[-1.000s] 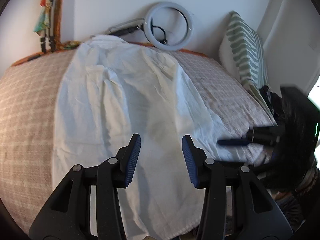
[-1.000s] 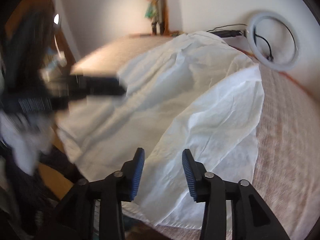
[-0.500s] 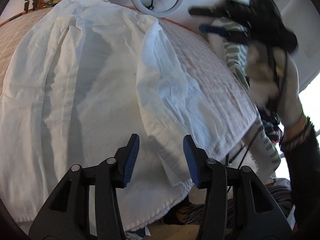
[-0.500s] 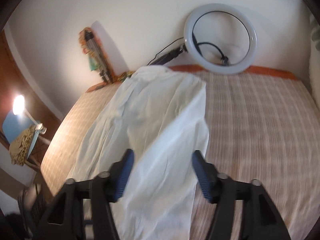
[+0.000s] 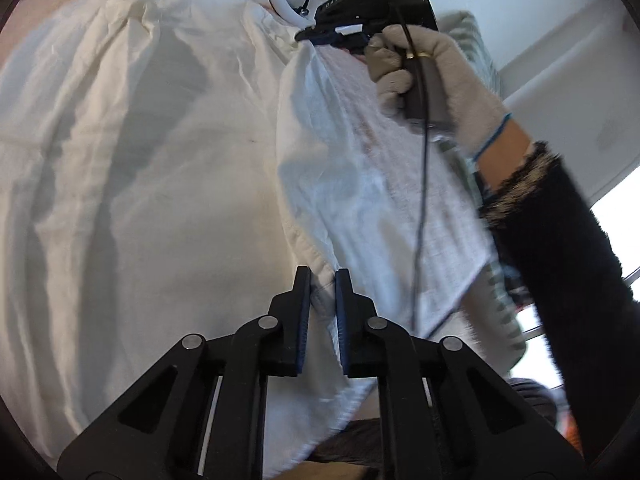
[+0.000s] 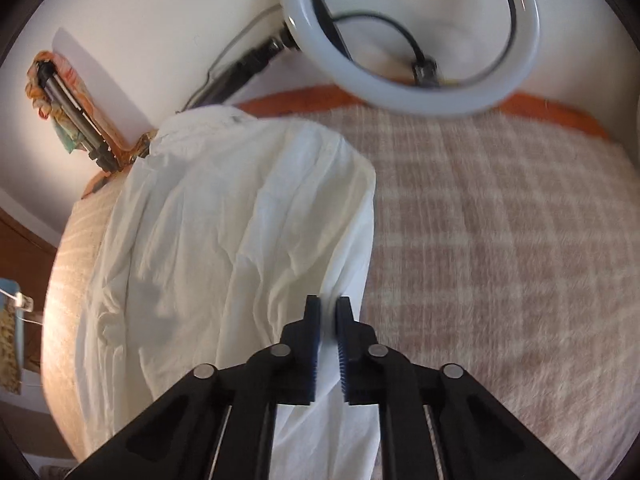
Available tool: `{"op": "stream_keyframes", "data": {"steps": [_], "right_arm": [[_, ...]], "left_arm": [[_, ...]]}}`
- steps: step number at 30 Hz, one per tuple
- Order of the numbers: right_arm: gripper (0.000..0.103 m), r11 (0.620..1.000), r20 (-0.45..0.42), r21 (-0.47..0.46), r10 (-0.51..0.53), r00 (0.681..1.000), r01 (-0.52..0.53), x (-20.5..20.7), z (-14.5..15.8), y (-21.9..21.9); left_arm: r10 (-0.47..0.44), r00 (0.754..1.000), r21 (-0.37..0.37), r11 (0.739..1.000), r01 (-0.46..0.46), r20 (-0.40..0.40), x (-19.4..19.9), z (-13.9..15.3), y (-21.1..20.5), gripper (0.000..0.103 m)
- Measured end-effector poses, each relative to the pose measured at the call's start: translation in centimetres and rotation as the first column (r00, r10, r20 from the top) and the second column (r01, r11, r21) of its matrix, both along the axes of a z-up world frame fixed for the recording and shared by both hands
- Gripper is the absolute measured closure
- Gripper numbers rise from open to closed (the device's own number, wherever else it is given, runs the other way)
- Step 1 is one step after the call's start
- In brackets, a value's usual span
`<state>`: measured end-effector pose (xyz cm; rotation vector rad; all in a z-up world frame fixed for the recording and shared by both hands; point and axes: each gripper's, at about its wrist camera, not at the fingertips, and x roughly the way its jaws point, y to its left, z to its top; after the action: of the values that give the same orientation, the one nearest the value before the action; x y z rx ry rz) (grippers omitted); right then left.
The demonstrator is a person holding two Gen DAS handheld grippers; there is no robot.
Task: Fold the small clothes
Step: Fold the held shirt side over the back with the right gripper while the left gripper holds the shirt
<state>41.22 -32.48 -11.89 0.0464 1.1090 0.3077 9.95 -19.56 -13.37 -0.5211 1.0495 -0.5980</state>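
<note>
A white shirt (image 5: 160,184) lies spread across a bed (image 6: 500,240) covered in a checked beige blanket, its long axis running from the near edge toward the wall, where a ring light (image 6: 408,36) leans. One side panel is already turned over the body, and both grippers sit on that folded edge. The left gripper (image 5: 322,280) has just been closing and now pinches the hem of the panel at the near end, cloth visibly caught between its blue pads. At the far end, close to the collar, the right gripper (image 5: 316,36), held in a gloved hand (image 5: 424,80), has likewise just been closing and is clenched on the same edge; its own view shows white fabric between the pads (image 6: 316,336). The held edge runs roughly straight between the two grippers, so the next fold likely depends on moving both ends together, sideways across the shirt's long axis.
</note>
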Motion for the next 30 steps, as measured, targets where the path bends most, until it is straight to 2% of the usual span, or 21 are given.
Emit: {"op": "stream_keyframes", "data": {"steps": [1, 5, 7, 10, 12, 13, 14, 16, 21, 25, 28, 30], "right_arm": [[0.101, 0.999, 0.034, -0.041, 0.008, 0.999, -0.007, -0.2, 0.7, 0.5], [0.102, 0.994, 0.105, -0.060, 0.095, 0.990, -0.089, -0.4, 2.8, 3.1], [0.103, 0.987, 0.108, -0.079, 0.145, 0.983, -0.137, -0.4, 2.8, 4.9], [0.102, 0.973, 0.077, -0.128, 0.201, 0.977, -0.191, 0.1, 0.5, 8.3], [0.100, 0.969, 0.055, -0.126, 0.219, 0.974, -0.211, 0.6, -1.0, 9.7], [0.094, 0.968, 0.036, -0.109, 0.231, 0.972, -0.226, 0.7, -1.7, 10.2], [0.085, 0.966, 0.014, -0.090, 0.243, 0.970, -0.240, 0.8, -2.4, 10.5], [0.072, 0.963, 0.006, -0.060, 0.263, 0.965, -0.262, 0.7, -3.0, 10.8], [0.068, 0.973, 0.062, 0.020, 0.226, 0.972, -0.228, -2.3, -0.2, 7.7], [0.068, 0.978, 0.101, 0.090, 0.179, 0.979, -0.189, -7.2, 2.2, 3.5], [0.075, 0.979, 0.090, 0.114, 0.160, 0.983, -0.170, -11.4, 1.9, 0.5], [0.077, 0.979, 0.040, 0.139, 0.143, 0.989, -0.147, -13.3, 0.7, -1.0]], "left_arm": [[-0.001, 1.000, -0.040, 0.999, 0.000, -0.017, -0.1, 0.0, 0.2, 0.093], [-0.008, 0.999, -0.144, 0.990, 0.003, -0.037, -0.3, 0.5, 0.0, 0.093], [-0.006, 1.000, -0.105, 0.994, 0.004, -0.016, -0.5, 0.5, -0.2, 0.093], [0.026, 1.000, -0.027, 0.999, -0.026, -0.005, -0.6, 0.0, 0.1, 0.093], [0.053, 0.999, 0.022, 0.998, -0.053, -0.008, -0.9, 0.1, 0.7, 0.084], [0.056, 0.998, 0.038, 0.998, -0.056, -0.006, -0.9, 0.2, 1.1, 0.079], [0.062, 0.998, 0.052, 0.997, -0.062, 0.002, -1.0, 0.4, 1.5, 0.078], [0.081, 0.996, 0.102, 0.991, -0.085, 0.040, -1.4, 1.3, 1.9, 0.077], [0.092, 0.987, 0.184, 0.976, -0.115, 0.129, -1.7, 3.3, 2.9, 0.077], [0.059, 0.977, 0.223, 0.969, -0.105, 0.203, -1.1, 4.2, 1.7, 0.077], [0.026, 0.972, 0.255, 0.963, -0.086, 0.232, -0.7, 4.8, 0.1, 0.076], [-0.011, 0.969, 0.272, 0.961, -0.058, 0.246, -0.2, 4.9, -1.6, 0.076]]}}
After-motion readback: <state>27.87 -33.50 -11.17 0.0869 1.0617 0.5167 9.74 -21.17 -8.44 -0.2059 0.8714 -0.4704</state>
